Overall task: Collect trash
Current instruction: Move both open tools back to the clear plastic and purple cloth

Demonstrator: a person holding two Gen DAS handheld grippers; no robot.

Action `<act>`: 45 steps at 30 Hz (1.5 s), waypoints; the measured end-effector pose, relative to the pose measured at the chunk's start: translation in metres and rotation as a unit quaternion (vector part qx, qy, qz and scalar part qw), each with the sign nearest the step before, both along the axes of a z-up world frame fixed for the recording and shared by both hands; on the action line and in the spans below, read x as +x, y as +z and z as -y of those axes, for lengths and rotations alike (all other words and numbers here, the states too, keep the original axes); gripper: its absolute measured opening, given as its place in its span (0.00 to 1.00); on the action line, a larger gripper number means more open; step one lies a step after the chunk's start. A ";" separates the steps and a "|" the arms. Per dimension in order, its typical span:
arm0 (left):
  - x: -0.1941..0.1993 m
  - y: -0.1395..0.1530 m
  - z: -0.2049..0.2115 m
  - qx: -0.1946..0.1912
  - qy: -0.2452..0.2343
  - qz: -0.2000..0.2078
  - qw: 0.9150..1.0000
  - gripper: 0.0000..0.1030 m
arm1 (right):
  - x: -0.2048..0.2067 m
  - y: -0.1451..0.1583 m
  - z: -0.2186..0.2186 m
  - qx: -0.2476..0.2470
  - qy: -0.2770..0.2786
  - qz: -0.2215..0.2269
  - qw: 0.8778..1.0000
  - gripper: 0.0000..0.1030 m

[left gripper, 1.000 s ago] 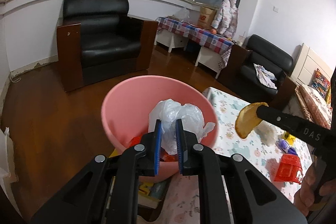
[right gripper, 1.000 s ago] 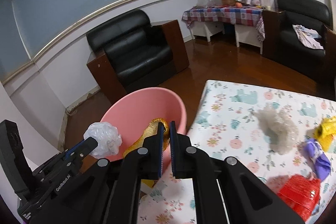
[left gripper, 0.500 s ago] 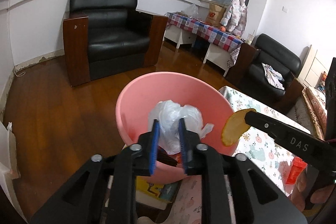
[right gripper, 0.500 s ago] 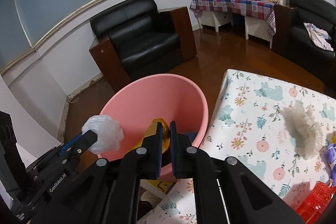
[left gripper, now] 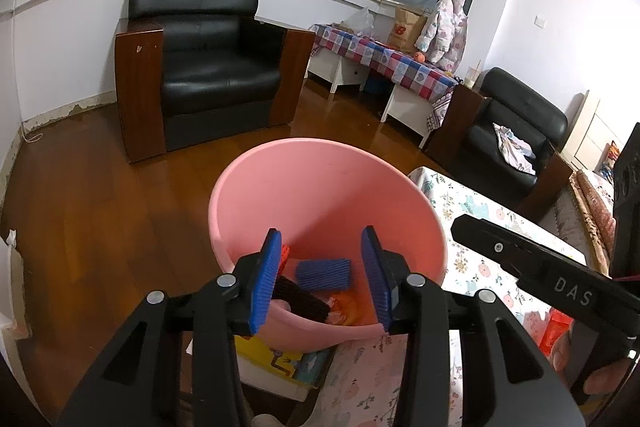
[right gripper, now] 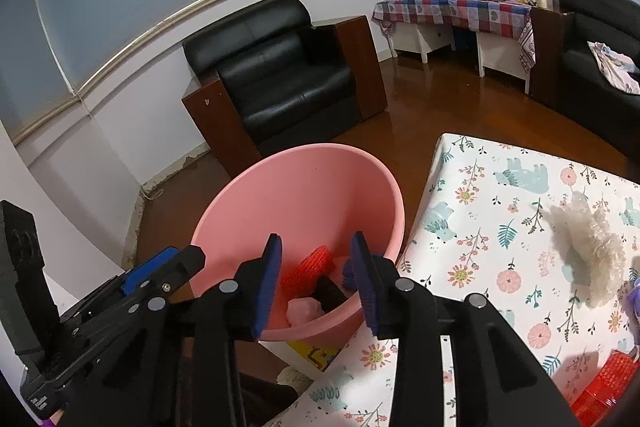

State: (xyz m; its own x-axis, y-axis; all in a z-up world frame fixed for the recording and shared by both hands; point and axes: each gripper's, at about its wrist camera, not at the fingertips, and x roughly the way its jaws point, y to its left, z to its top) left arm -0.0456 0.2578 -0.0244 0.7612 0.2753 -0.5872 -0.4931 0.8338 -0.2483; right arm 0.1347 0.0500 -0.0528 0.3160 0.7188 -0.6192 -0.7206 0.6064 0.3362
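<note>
Both hand-held grippers are hanging over the pink basin (left gripper: 320,195) with nothing between their pads. The left hand-held gripper (left gripper: 322,277) is spreading its jaws wide, and the right hand-held gripper (right gripper: 316,283) is opening too, about halfway. Below them, scraps are lying in the bottom of the basin: a red mesh piece (right gripper: 308,267), a dark strip (left gripper: 298,297), a blue ridged piece (left gripper: 324,273) and a pale pink lump (right gripper: 304,311). So part of the trash is already collected. Just beside the basin, on the floral table (right gripper: 500,187), more is waiting: a crinkly grey wad (right gripper: 588,247), a purple wrapper (right gripper: 630,303) at the frame's edge, and a red mesh bit (right gripper: 604,383). Beyond the basin, a black armchair (left gripper: 212,67) is standing on the wooden floor.
</note>
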 end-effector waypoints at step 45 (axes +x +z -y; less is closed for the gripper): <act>0.056 0.022 0.172 0.067 -0.182 -0.002 0.981 0.41 | 0.043 -0.018 0.323 0.006 -0.269 -0.034 0.962 0.39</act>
